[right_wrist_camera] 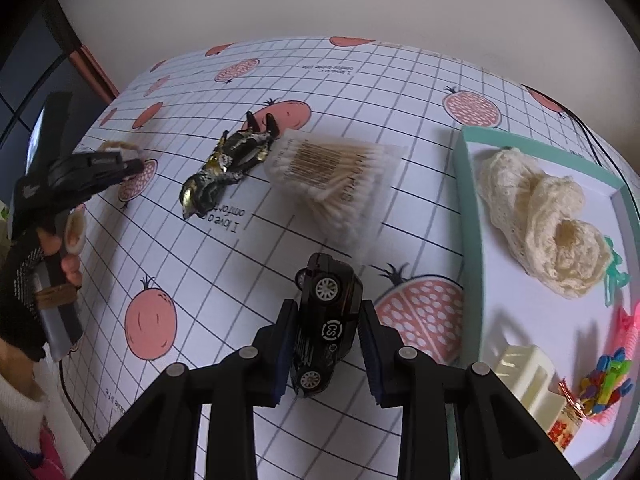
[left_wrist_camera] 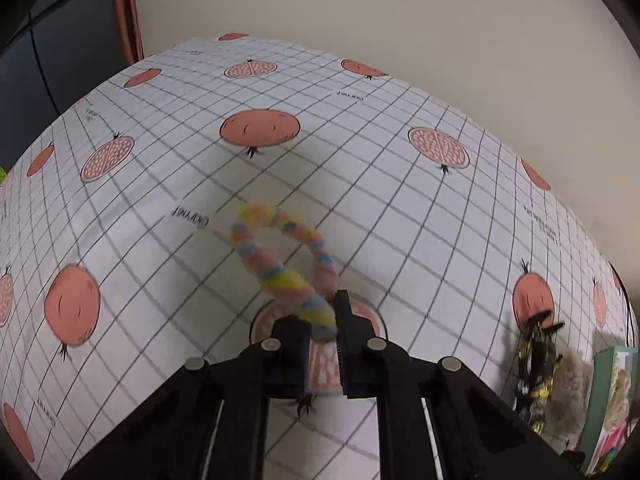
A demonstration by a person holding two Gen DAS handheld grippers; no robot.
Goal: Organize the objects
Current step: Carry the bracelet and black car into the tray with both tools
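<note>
Tray (right_wrist_camera: 472, 216) partly filled. Left gripper (left_wrist_camera: 322, 344) clamped on ring (left_wrist_camera: 280, 252); right gripper (right_wrist_camera: 326, 344) clamped on car (right_wrist_camera: 326, 320). Swabs (right_wrist_camera: 336, 180), motorbike (right_wrist_camera: 224, 172) still out.

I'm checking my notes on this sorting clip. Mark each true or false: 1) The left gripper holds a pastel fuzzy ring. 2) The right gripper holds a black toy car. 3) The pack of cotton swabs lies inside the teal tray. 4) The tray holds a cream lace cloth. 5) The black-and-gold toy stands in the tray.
1) True: the left gripper is shut on the pastel fuzzy ring.
2) True: the right gripper clamps the black toy car.
3) False: the pack of cotton swabs lies on the tablecloth, outside the teal tray.
4) True: cream lace cloth.
5) False: the black-and-gold toy lies on the tablecloth beside the swabs.
</note>
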